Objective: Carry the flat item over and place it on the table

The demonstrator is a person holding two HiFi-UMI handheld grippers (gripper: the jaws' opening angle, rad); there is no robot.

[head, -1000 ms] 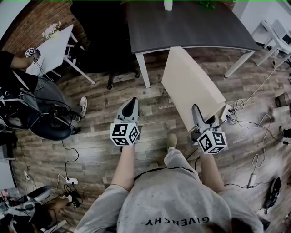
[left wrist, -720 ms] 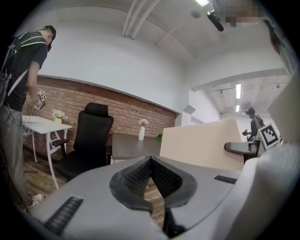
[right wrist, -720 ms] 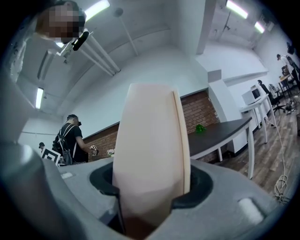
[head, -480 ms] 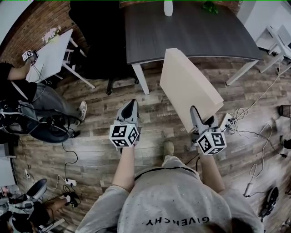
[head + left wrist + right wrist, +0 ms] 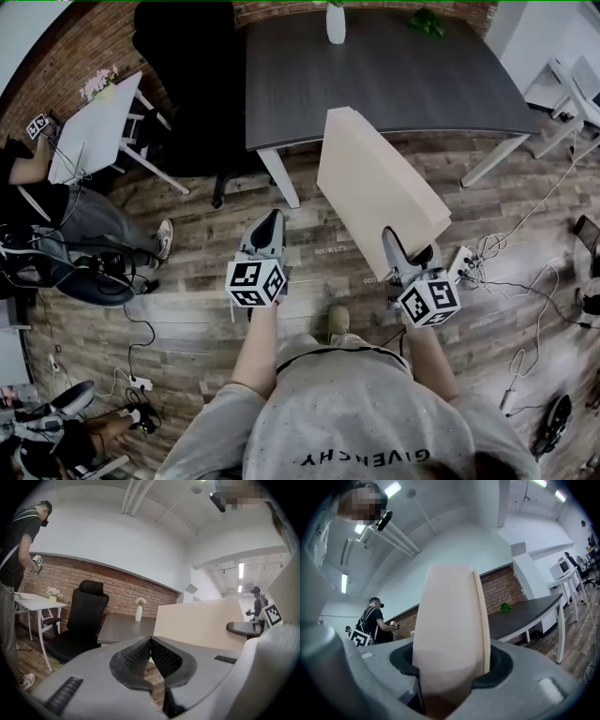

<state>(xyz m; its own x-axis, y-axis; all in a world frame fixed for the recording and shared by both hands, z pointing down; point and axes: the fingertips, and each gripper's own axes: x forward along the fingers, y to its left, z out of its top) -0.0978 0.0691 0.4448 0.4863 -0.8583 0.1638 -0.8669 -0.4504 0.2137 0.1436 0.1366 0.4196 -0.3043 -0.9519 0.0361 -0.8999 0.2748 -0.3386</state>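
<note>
Right claw [image 5: 405, 255] pinches board [image 5: 375, 183], tilted up at the dark tabletop's [image 5: 403, 84] near edge; vase [image 5: 335, 23] and plant [image 5: 427, 21] stand on it; shirt [image 5: 366, 422] reads GIVENCHY. Left gripper view: left claw [image 5: 151, 641] pressed together, empty; chair [image 5: 84, 616] beside tabletop. Right gripper view: board wedged between jaws.

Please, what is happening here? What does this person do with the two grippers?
A person holds a flat beige board in the right gripper, whose jaws are clamped on its near end. The left gripper is shut and empty. The dark table stands ahead, and the board is not yet on it.
</note>
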